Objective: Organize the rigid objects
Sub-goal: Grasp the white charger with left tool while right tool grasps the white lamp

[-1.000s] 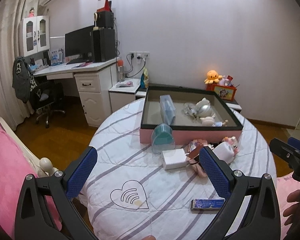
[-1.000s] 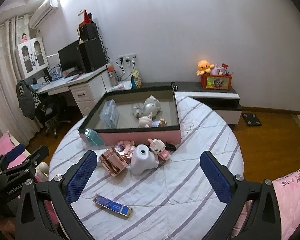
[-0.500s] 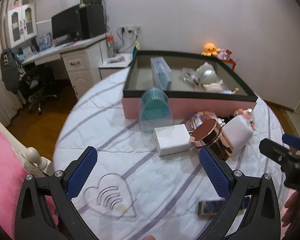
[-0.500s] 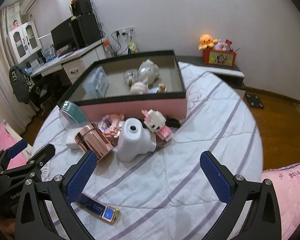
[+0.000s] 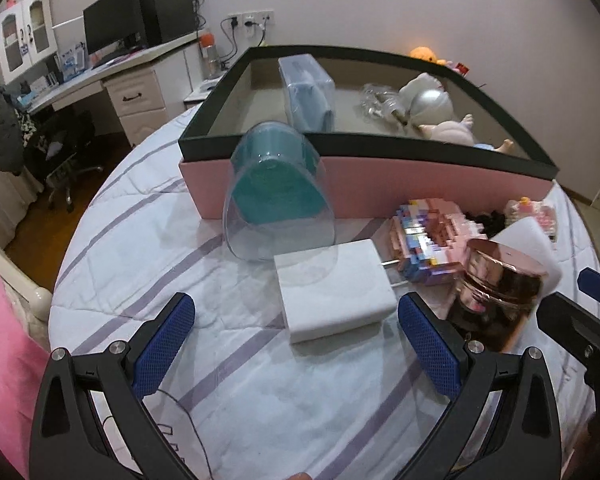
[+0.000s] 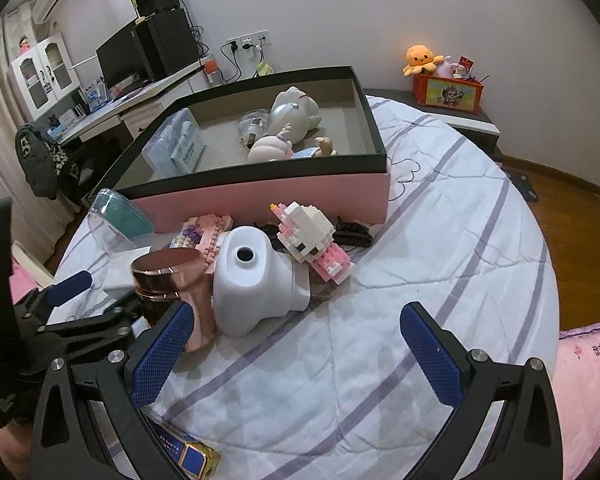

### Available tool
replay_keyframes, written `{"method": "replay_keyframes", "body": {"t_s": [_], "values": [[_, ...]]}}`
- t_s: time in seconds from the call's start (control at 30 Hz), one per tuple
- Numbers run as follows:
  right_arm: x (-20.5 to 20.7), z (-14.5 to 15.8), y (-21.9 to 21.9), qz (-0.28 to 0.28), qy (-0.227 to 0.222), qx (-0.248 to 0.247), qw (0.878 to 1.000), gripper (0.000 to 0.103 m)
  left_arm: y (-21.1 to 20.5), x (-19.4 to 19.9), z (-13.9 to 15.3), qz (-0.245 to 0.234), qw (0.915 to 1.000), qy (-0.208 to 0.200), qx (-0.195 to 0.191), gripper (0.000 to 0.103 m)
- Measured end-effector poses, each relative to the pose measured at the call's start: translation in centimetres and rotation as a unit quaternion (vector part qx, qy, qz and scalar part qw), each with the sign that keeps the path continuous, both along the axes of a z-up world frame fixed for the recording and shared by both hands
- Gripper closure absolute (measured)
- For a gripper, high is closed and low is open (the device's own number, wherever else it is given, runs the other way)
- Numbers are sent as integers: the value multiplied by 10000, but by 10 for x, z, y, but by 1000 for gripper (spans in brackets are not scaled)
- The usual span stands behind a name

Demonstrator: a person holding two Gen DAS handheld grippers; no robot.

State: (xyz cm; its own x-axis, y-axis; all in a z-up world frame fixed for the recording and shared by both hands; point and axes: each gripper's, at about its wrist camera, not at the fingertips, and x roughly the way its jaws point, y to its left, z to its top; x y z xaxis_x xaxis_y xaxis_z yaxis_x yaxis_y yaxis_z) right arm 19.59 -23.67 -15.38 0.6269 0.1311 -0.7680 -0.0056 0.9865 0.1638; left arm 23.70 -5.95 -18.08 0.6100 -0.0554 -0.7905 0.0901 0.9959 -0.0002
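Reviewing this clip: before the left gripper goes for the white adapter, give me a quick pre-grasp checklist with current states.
1. Left gripper jaws open and empty: ok.
2. White adapter lined up between the jaws: ok.
3. Adapter free of neighbours: not ok, clear teal-lined case overlaps its far edge.
4. Rose-gold jar away from the right jaw: not ok, crowds it.
5. Space left in pink box: ok.
6. Right gripper open, empty: ok.

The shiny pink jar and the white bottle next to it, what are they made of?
The jar looks like mirror-polished metal or metallized plastic: it reflects the room in rose gold. The bottle looks like matte white ceramic or plastic: smooth, with soft, dull highlights.
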Motion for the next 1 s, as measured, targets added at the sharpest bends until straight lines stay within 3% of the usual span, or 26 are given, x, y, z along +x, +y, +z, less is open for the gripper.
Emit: {"method": "replay_keyframes", "body": {"t_s": [0.13, 0.27, 0.43, 0.6, 0.67, 1.0], "values": [[5, -6, 5, 110, 32, 33, 9999, 0, 6, 5, -3, 0, 9997, 105, -213, 14], [8, -7, 5, 124, 12, 263, 9996, 5, 5, 2, 1, -113, 9996, 26, -276, 41], [14, -9, 9, 249, 31, 546, 9982, 21, 10, 4, 1, -130, 9991, 66, -410, 40], [28, -20, 6, 49, 111, 740, 9972, 25, 9, 7, 1, -151, 9989, 37, -435, 40], [31, -23, 6, 95, 118, 750, 9971, 39, 12, 5, 2, -152, 9983, 33, -553, 40], [6, -15, 4, 335, 17, 957, 9948, 40, 28, -22, 7, -200, 9973, 39, -706, 45]]}}
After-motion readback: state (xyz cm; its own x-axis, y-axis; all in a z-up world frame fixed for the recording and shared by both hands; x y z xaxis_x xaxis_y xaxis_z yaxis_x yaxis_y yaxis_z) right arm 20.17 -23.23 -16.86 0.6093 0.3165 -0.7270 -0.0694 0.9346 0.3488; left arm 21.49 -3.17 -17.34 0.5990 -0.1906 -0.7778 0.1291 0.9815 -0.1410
